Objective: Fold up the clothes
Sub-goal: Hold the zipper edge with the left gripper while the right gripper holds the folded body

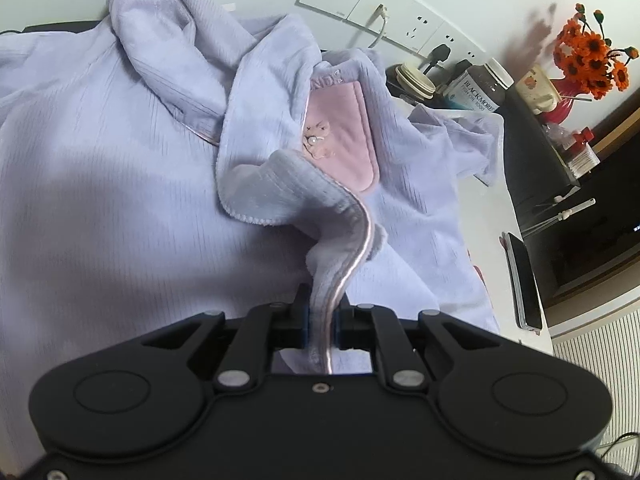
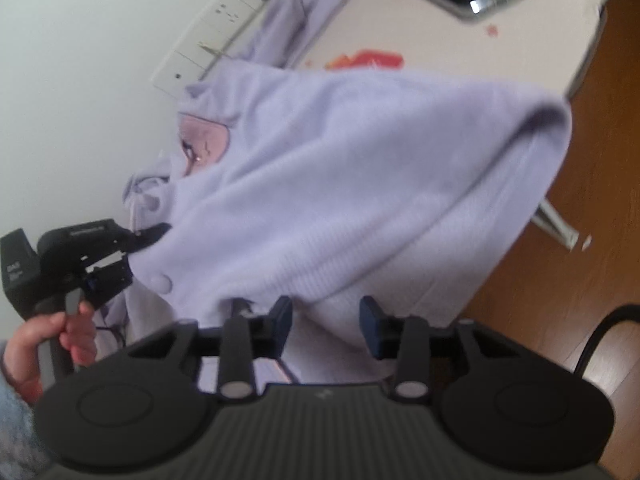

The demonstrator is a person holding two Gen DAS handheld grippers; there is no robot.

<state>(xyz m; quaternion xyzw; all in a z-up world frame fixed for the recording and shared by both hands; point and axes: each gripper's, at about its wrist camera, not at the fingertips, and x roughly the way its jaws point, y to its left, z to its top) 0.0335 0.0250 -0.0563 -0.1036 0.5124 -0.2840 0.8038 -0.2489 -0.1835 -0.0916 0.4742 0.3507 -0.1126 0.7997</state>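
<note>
- Left claw (image 1: 322, 322) pinched tight on lilac fleece garment's (image 1: 120, 184) satin-piped hem.
- Right claw (image 2: 326, 322) parted; ribbed fleece apparently loose between the pads.
- Pink rounded pocket (image 1: 344, 136), far right.

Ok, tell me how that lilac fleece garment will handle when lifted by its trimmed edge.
Probably floppy: the lilac garment sags in folds from where the left gripper pinches its edge. Likely light, since one pinch lifts the edge. It may drag: part drapes over the table edge.
</note>
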